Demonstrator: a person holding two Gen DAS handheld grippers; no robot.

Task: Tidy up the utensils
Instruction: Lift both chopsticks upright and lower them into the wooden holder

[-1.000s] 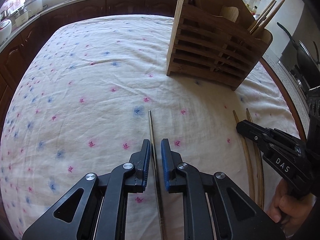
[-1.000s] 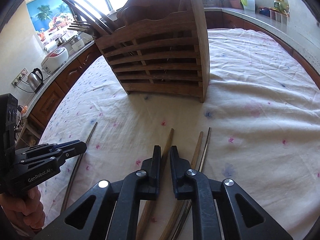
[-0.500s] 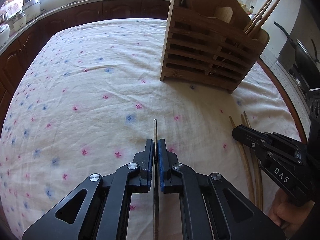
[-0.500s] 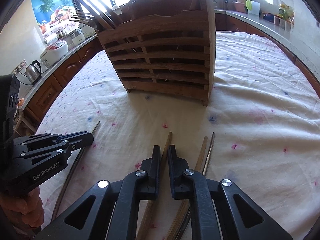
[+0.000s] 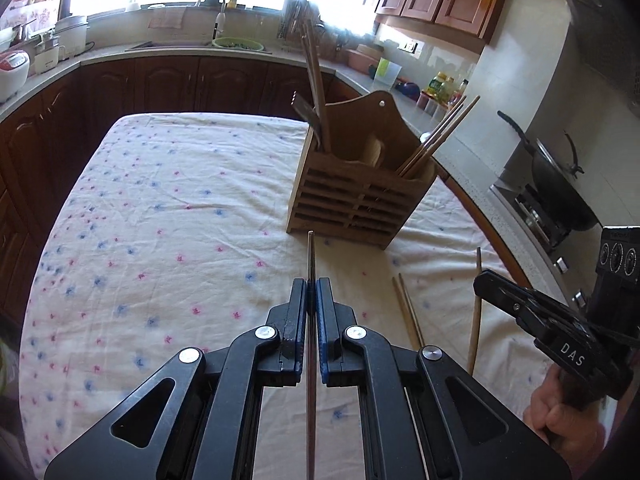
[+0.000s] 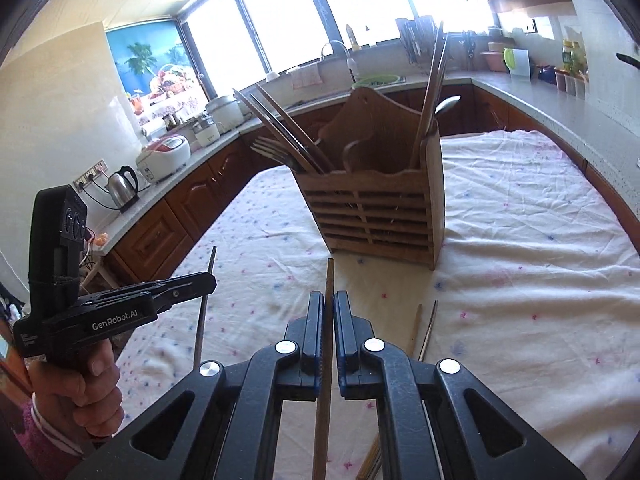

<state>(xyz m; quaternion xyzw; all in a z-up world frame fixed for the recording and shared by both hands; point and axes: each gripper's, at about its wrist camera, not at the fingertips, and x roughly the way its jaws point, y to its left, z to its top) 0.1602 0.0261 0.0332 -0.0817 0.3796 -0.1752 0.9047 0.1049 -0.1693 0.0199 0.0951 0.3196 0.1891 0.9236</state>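
Note:
My left gripper [image 5: 311, 285] is shut on a thin dark metal chopstick [image 5: 311, 256] and holds it above the table, tip toward the wooden utensil holder [image 5: 360, 200]. My right gripper [image 6: 329, 298] is shut on a wooden chopstick [image 6: 329, 276], also lifted, tip toward the holder [image 6: 380, 208]. The holder stands upright and holds forks, chopsticks and a spoon. Two more chopsticks [image 5: 408, 312] lie on the cloth between the grippers; they also show in the right wrist view [image 6: 422, 330]. The right gripper shows at the right of the left wrist view [image 5: 480, 282], the left gripper at the left of the right wrist view [image 6: 210, 280].
The table wears a white flowered cloth [image 5: 160, 220]. Dark wooden cabinets and a counter ring it, with a rice cooker [image 6: 164, 156], a kettle [image 6: 122, 184], a sink [image 5: 236, 42] and a wok on a stove [image 5: 556, 184].
Both grippers closed on their chopsticks and lifted them off the cloth. Both views have tilted up and now show the kitchen behind the holder.

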